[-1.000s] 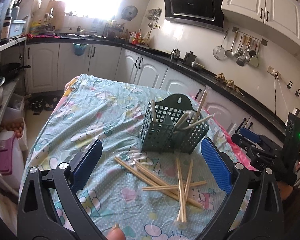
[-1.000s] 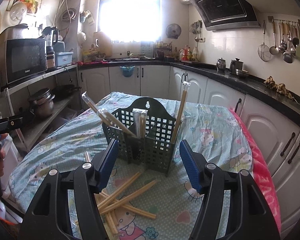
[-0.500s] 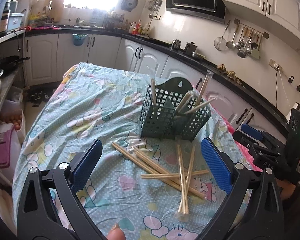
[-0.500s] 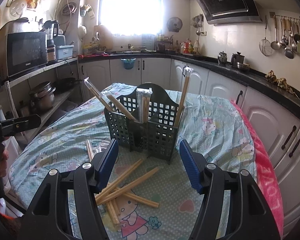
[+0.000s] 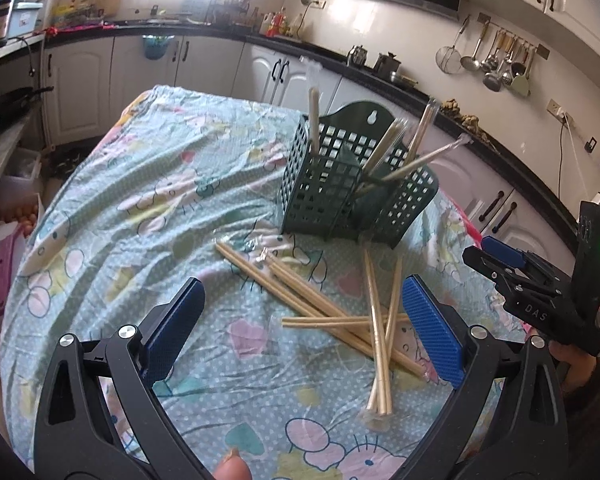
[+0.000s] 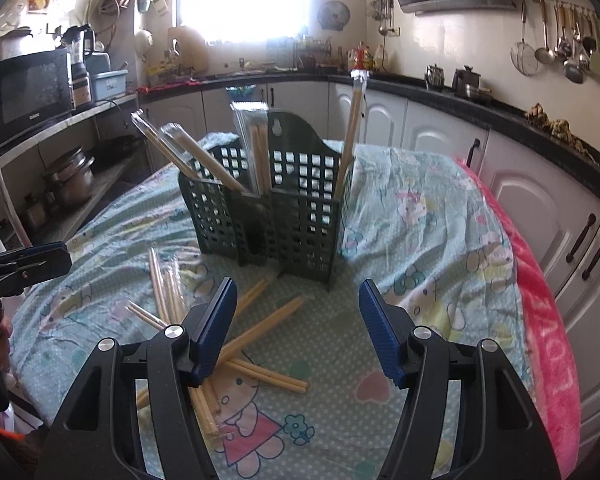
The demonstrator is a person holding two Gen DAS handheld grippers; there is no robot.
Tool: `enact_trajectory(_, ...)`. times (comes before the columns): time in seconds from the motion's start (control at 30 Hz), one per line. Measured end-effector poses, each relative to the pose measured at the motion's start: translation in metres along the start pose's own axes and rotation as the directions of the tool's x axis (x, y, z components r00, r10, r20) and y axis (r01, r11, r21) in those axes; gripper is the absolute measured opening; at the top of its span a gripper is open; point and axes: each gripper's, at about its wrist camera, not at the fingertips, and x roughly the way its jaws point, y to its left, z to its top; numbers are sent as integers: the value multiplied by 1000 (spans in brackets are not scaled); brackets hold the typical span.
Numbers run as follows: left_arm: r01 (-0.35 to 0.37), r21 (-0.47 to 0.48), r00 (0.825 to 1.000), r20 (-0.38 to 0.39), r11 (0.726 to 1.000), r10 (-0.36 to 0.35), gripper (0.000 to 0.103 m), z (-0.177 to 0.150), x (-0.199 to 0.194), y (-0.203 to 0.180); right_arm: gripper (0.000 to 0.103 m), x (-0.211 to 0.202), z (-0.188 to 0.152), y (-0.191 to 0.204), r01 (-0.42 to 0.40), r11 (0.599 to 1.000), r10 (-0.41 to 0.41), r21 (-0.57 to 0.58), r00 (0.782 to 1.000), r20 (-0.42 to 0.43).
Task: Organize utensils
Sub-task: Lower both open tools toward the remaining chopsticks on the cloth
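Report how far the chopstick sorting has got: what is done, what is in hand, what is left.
Done: several wrapped chopsticks stand in the green holder.
In hand: nothing. The left gripper and right gripper are both open and empty above the table.
Left: a loose pile of chopsticks lies crossed on the tablecloth in front of the holder, so a good share of the job remains.

Desk cloth (image 5: 148,184): thin cotton-like fabric, matt, wrinkled, printed with cartoon cats and dots. Pink towel (image 6: 548,344) along its edge: fluffy, terry-like pile. Utensil holder (image 6: 268,216): dark green plastic grid, dull sheen. Chopsticks (image 5: 340,312): pale bare wood or bamboo, matt; some in clear glossy wrappers. Left claw (image 5: 300,328) and right claw (image 6: 296,328): matt black plastic arms, blue ribbed pads (image 6: 380,332), bright metal screws. Hanging ladles (image 6: 560,52): polished metal.
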Motion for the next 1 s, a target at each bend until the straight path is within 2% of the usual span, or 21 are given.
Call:
enact_trajectory(0.3, 8, -21, 998, -62, 1000, -9, 91, -14, 24, 8, 61, 35, -9, -10, -25, 998, 32, 64, 994, -106)
enact_trajectory(0.5, 42, -43, 993, -105, 998, -46, 91, -21, 38, 13, 57, 61, -8, -11, -59, 994, 74, 96, 984, -162)
enact_trajectory(0.77, 98, -104, 983, -145, 990, -113, 73, -28, 52, 19, 49, 96, -5, -7, -79, 989, 106, 128, 969, -222)
enact_trajectory(1.0, 136, -187, 971, -170, 973, -169, 67, -33, 69, 28, 41, 112, -5, -20, -102, 965, 165, 241, 952, -256)
